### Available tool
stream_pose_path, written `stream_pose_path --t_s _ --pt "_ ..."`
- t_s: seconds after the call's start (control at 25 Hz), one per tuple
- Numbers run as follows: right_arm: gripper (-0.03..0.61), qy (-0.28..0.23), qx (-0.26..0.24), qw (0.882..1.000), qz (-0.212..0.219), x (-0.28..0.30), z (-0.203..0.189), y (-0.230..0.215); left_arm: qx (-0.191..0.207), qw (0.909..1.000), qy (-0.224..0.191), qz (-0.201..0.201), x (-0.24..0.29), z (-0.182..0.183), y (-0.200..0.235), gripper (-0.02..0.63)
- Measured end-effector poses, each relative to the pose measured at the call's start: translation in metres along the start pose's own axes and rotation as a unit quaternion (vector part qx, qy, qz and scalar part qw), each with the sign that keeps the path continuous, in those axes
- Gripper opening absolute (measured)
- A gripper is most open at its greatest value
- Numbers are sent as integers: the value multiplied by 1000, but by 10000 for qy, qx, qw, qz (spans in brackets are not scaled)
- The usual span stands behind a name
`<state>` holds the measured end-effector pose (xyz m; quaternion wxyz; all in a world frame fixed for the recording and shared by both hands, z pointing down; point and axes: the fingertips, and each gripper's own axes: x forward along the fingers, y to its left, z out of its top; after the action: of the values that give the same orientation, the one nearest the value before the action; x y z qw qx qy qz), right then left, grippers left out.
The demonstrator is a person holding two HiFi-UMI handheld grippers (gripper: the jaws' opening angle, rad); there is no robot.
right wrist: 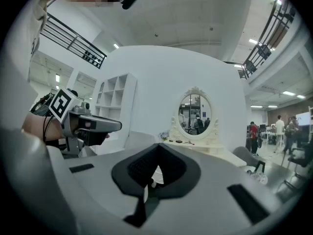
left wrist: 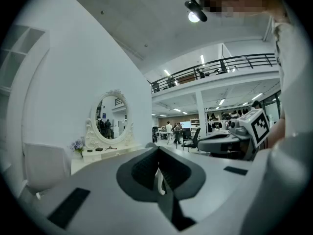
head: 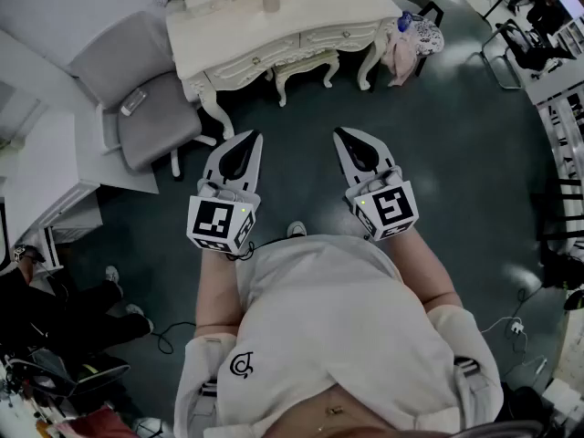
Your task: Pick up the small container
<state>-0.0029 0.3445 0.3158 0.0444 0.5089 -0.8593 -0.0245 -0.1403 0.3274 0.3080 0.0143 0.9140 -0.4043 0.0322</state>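
Note:
A small beige container (head: pixel 271 1) stands on the white dressing table (head: pixel 301 21) at the top of the head view, well ahead of both grippers. My left gripper (head: pixel 246 139) and right gripper (head: pixel 341 133) are held side by side at waist height above the floor, pointing toward the table. Both are shut, with nothing between their jaws. In the left gripper view the jaws (left wrist: pixel 159 174) meet in front of the table's oval mirror (left wrist: pixel 111 117). The right gripper view shows its own closed jaws (right wrist: pixel 154 173) and the same mirror (right wrist: pixel 194 113). The container is too small to make out in either gripper view.
A grey padded chair (head: pixel 146 108) stands left of the table with a bottle lying on it. A stool (head: pixel 306 65) is tucked under the table. Pink cloth and a bag (head: pixel 406 44) lie by the table's right leg. Shelving (head: pixel 561 126) lines the right side.

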Motion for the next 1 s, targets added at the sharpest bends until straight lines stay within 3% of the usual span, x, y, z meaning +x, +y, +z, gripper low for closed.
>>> stream_pose_path --t_s 0.44,1.0 --pt "3 128 146 9998 71 9 -9 -1 -60 10000 10 -47 8 -3 5 12" --pt "6 282 335 9990 -91 52 -21 -11 -275 9996 116 -7 27 -21 43 12"
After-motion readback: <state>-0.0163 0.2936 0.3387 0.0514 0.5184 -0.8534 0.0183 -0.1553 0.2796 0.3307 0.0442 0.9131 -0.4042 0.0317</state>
